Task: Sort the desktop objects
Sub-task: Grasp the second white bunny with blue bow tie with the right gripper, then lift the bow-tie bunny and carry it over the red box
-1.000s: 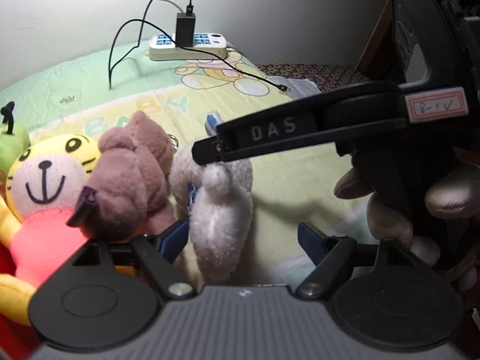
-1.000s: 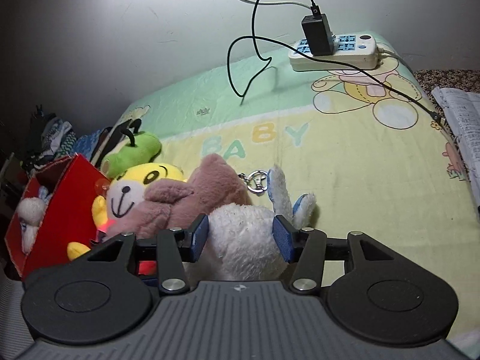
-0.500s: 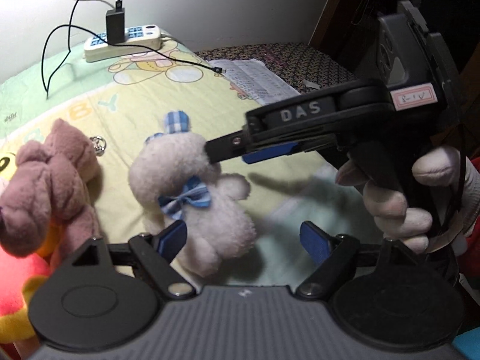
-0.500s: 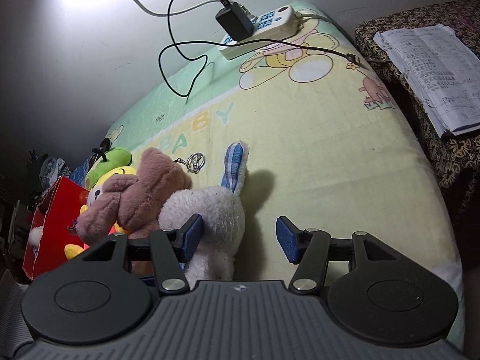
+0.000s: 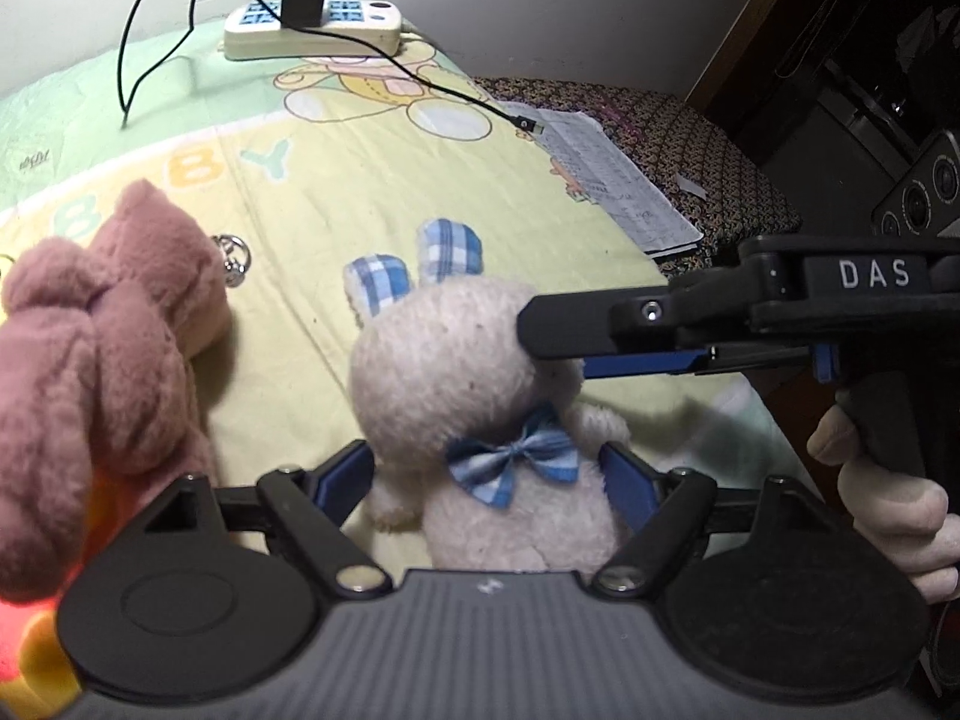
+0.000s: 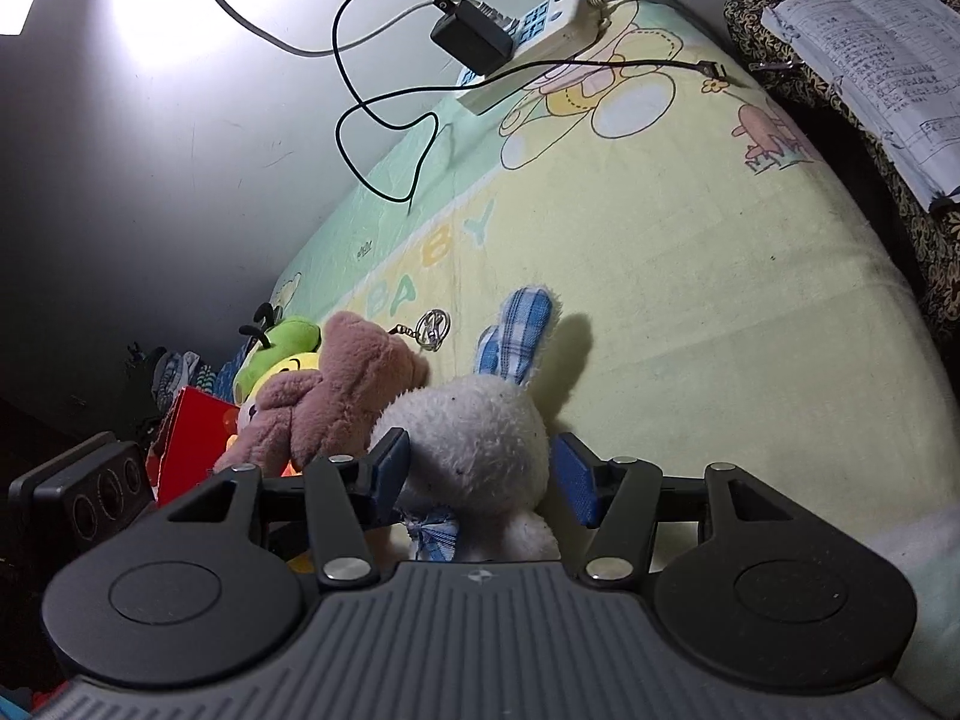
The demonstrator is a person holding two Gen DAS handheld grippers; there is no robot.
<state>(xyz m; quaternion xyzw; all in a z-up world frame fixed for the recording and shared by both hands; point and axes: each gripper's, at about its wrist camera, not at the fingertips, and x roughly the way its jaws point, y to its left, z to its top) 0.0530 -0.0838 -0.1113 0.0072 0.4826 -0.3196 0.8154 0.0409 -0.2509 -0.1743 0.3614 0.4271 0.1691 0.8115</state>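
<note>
- Step: both grippers around white bunny (image 5: 462, 360); left gripper (image 5: 489, 477) and right gripper (image 6: 480, 474) spread, not yet clamped.
- Next: close one, lift toward red box (image 6: 192, 444) at the left.

Dim room, lit from upper left; glare is seen on the wall (image 6: 162, 18). Fisheye edges are bent, corners darkened; nearest parts blurred.

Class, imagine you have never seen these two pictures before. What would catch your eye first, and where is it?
First, the white plush rabbit with checked blue ears and bow tie, lying on the yellow baby blanket between the open fingers of the left claw. The right claw, also open, straddles its head. A brown plush bear lies left of it, and a white power strip sits by the far wall.
</note>
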